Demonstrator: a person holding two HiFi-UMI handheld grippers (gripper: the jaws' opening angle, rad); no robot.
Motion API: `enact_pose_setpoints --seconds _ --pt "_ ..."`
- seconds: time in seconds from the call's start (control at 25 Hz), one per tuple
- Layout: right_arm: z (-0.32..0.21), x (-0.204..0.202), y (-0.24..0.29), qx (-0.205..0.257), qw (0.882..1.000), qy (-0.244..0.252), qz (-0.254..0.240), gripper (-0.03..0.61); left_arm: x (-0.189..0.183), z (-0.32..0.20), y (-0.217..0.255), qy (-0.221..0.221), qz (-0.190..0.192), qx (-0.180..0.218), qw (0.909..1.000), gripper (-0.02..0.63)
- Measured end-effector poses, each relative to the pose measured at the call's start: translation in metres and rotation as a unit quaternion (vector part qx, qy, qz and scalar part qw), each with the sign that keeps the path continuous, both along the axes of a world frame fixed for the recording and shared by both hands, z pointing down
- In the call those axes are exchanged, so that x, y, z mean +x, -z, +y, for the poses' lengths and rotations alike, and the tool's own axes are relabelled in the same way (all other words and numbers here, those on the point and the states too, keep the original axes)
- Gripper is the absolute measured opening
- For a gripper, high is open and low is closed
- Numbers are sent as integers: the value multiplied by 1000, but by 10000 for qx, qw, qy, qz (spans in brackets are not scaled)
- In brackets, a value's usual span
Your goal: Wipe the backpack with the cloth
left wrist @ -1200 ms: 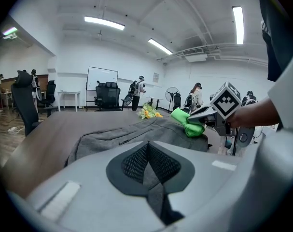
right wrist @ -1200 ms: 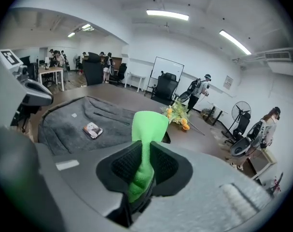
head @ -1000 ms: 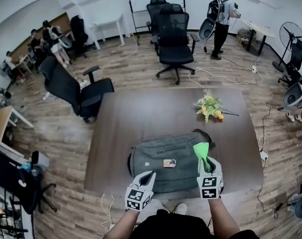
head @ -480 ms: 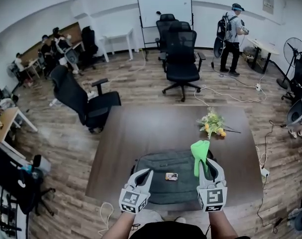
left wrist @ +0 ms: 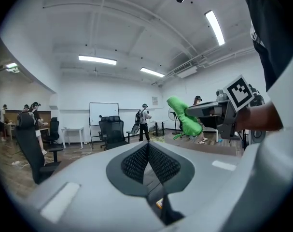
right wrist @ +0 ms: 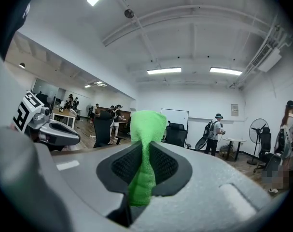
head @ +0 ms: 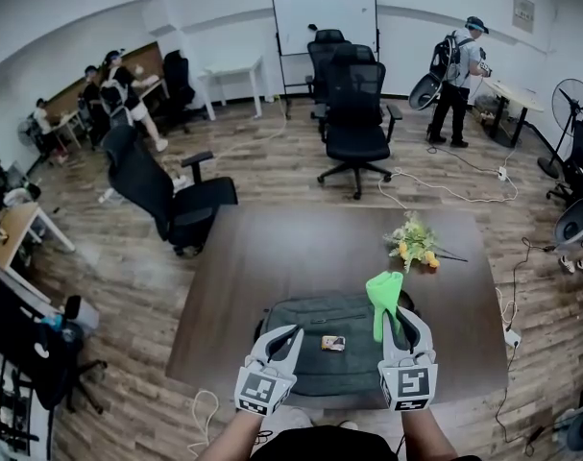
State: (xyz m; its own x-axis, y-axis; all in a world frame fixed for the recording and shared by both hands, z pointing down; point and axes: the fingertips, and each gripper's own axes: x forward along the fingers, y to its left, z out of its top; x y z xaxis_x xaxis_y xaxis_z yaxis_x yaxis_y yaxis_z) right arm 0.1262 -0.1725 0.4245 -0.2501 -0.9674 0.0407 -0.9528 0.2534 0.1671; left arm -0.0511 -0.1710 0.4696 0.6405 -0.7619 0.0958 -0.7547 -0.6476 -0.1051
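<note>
A grey-green backpack (head: 325, 368) lies flat on the brown table (head: 272, 248), near its front edge, with a small tag (head: 333, 343) on top. Held in the air above the backpack's right side, my right gripper (head: 399, 317) is shut on a bright green cloth (head: 385, 294). The cloth (right wrist: 146, 153) stands up between the jaws in the right gripper view. My left gripper (head: 286, 336) hovers over the backpack's left half, shut with nothing in it; its pads (left wrist: 136, 161) meet at the tips. The left gripper view also shows the right gripper (left wrist: 204, 111) and the cloth (left wrist: 185, 117).
A bunch of yellow flowers (head: 413, 241) lies on the table's far right. Black office chairs (head: 353, 123) stand beyond the table, one (head: 166, 195) by its left corner. A person with a backpack (head: 459, 75) stands far right; cables run across the floor.
Both grippers have risen above the backpack, the right one carrying the cloth up. The head view has tilted up a little. In the last half second almost nothing moved.
</note>
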Motion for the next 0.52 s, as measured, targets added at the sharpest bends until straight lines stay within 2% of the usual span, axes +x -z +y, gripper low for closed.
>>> enact_pose_setpoints --seconds 0.52 --pt "2 -6 -4 -10 9999 134 6 51 -1 1 -3 62 74 6 10000 18"
